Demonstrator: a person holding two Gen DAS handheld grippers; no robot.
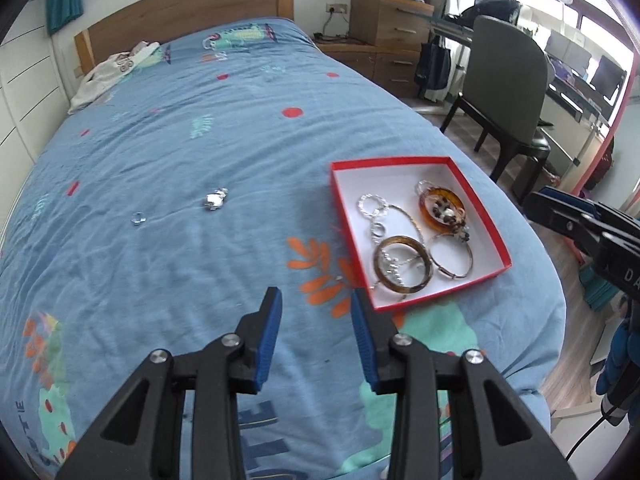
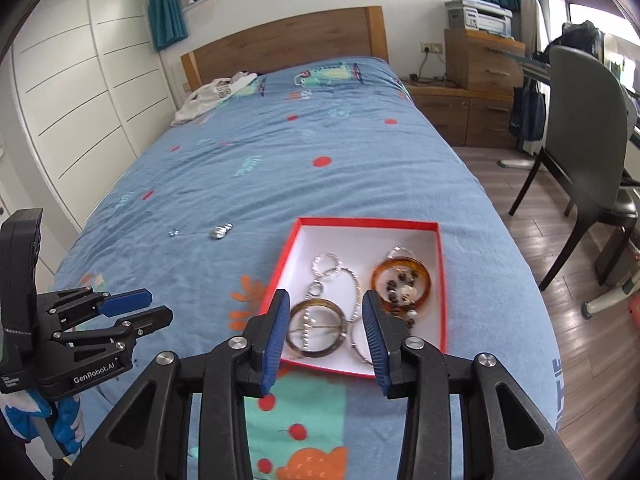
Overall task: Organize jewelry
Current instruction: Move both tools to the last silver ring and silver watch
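Observation:
A red box with a white inside (image 1: 486,226) (image 2: 438,280) lies on the blue bedspread and holds brown bangles (image 1: 403,270) (image 2: 317,334), an amber bangle (image 1: 442,210) (image 2: 401,282), a thin metal bangle (image 1: 451,256) and a silver chain (image 1: 374,210) (image 2: 330,270). Two small silver pieces lie loose on the bed: a cluster (image 1: 215,199) (image 2: 219,231) and a ring (image 1: 138,219) (image 2: 173,231). My left gripper (image 1: 316,298) (image 2: 156,307) is open and empty, just left of the box's near corner. My right gripper (image 2: 325,300) is open and empty above the box's near edge.
The bed (image 1: 180,140) (image 2: 280,168) has a wooden headboard (image 2: 288,40) and a white garment (image 1: 108,72) (image 2: 212,98) near it. A grey chair (image 1: 508,80) (image 2: 588,128), wooden drawers (image 2: 480,80) and a desk stand to the right. White wardrobe doors (image 2: 80,100) are on the left.

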